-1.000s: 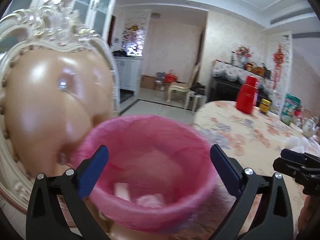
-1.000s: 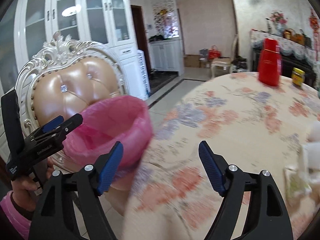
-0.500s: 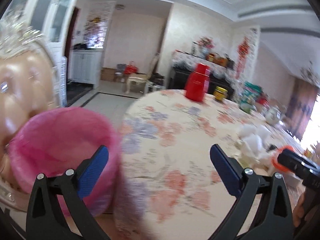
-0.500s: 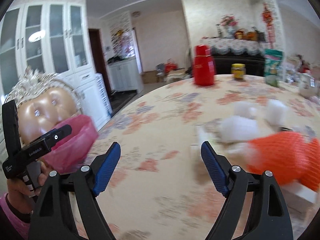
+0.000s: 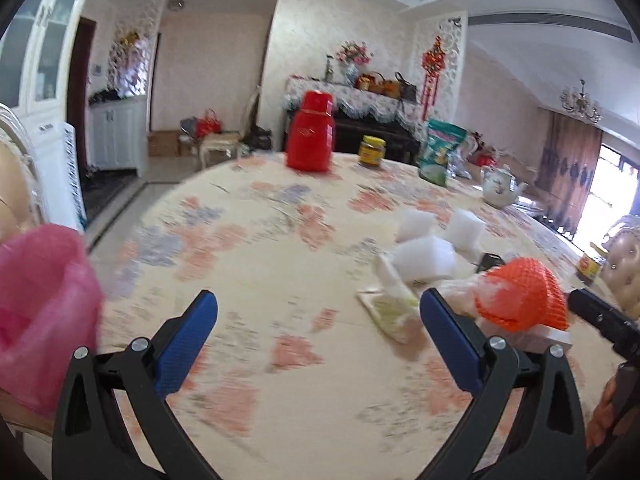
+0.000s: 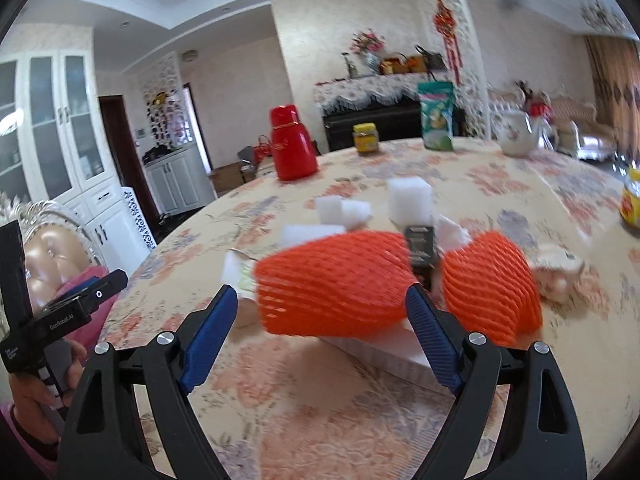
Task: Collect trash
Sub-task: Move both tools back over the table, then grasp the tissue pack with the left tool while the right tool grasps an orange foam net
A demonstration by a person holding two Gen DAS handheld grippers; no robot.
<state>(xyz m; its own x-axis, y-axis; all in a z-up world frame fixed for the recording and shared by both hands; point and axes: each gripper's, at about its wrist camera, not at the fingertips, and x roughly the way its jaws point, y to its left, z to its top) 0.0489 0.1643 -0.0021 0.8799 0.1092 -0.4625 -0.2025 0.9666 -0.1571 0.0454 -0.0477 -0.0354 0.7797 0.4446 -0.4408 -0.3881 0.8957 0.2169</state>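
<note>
Lining up right tool (image 6: 316, 316) on the near orange foam net (image 6: 332, 284) in the trash pile mid-desk (image 6: 360, 400); jaws opening wide, nothing gripped. Left tool (image 5: 318, 336) wide open, empty, nearer the pink-lined bin (image 5: 40, 312) off the desk's left edge, ready for drop-off.

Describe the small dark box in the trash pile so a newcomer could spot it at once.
Start at the round table with the floral cloth and find the litter heap near its edge. Two orange foam fruit nets lie there side by side; the small dark box stands between them, the only black item among white foam blocks.
</note>
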